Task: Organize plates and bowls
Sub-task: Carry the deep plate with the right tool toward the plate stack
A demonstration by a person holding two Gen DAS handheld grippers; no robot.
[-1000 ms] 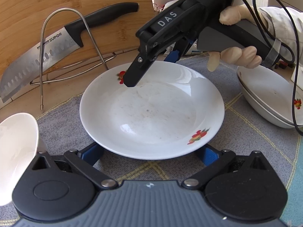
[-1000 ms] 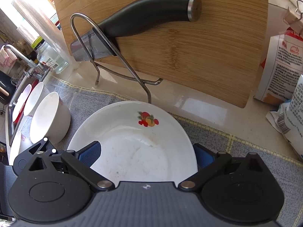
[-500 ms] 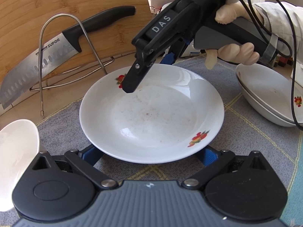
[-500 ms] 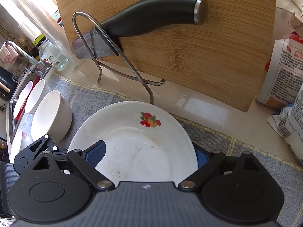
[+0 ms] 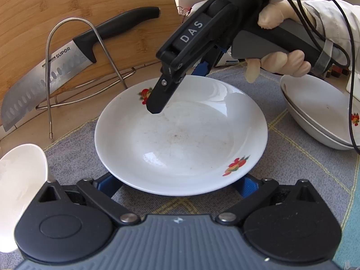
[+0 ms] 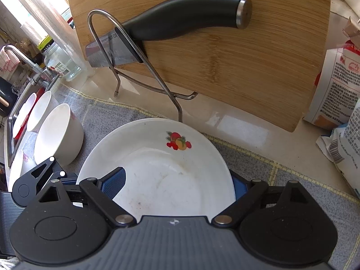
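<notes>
Carefully seat the grip before any lift: the plate (image 5: 180, 139) lies mid-frame on the grey mat (image 5: 292, 157). Your left gripper (image 5: 177, 184) has its jaws spread, pads showing from under the near rim. Your right gripper (image 6: 176, 183) reaches in from the upper right, tilted steeply down, jaws wide about the far rim, one finger over the inside. Whether its pads press, I cannot tell. Keep both wrists level with each other. The plate stack (image 5: 319, 112) at the right edge looks the likely place.

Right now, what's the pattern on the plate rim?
White plate with small red-and-orange fruit motifs on the rim; clearest in the right wrist view.
</notes>
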